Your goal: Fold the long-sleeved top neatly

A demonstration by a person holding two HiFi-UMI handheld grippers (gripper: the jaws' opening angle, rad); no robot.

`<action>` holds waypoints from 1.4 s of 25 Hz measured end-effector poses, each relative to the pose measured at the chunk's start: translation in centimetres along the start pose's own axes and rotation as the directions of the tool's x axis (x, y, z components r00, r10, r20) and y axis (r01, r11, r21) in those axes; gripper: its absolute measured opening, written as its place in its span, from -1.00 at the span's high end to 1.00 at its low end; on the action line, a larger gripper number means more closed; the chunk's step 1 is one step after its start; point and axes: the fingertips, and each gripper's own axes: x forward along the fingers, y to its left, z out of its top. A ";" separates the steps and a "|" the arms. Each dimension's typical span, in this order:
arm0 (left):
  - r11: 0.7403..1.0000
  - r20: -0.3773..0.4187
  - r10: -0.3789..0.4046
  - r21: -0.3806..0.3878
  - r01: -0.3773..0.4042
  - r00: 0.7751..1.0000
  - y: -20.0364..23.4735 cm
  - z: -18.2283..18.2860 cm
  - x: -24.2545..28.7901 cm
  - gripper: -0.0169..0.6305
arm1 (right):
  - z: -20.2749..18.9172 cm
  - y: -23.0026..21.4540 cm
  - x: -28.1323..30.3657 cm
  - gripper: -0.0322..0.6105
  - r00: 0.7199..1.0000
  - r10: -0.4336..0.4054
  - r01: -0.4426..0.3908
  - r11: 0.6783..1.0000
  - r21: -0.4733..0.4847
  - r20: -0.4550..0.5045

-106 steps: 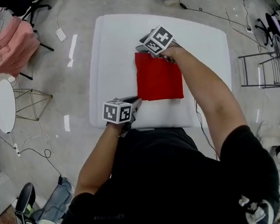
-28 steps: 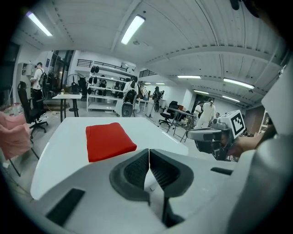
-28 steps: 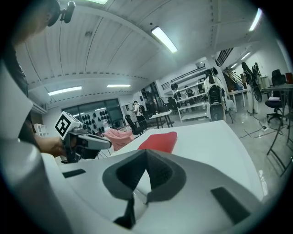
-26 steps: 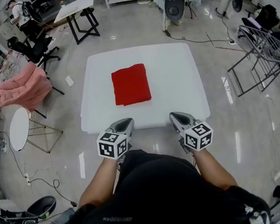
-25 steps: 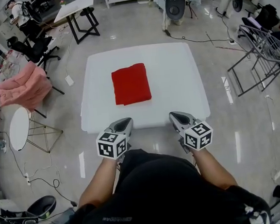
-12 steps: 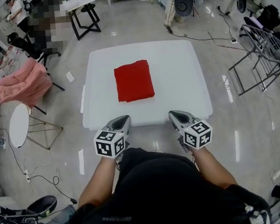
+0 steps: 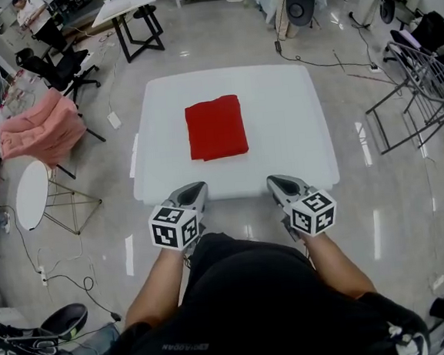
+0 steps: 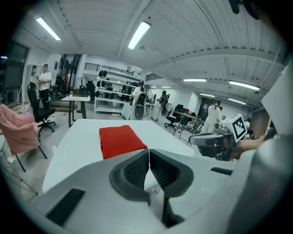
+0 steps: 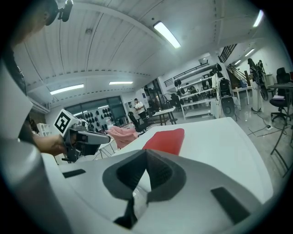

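Red fabric long-sleeved top [image 7: 216, 128] lies folded square on white bench [image 7: 295, 128]; your left gripper [image 7: 192, 192] and right gripper [image 7: 280, 183] closed, empty; task looks done.

No legible text or numbers

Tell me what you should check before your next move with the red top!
1. Red top folded into a tidy rectangle: ok.
2. Top lying fully on the white table: ok.
3. Left gripper shut, nothing between its jaws: ok.
4. Right gripper shut, nothing between its jaws: ok.
5. Both grippers clear of the top, at the table's near edge: ok.
6. Layers underneath lying flat: cannot tell.
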 end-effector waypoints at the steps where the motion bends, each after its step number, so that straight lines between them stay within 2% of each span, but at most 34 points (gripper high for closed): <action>1: 1.000 0.001 0.001 0.000 -0.001 1.000 0.0 -0.1 -0.1 0.92 | -0.1 0.0 0.0 0.89 1.000 0.000 0.000 1.000 0.000 -0.001; 35: 0.999 -0.010 0.028 -0.022 -0.028 1.000 0.7 -1.0 -1.1 0.92 | -0.2 0.9 0.2 0.89 0.999 0.022 -0.022 1.000 -0.009 -0.025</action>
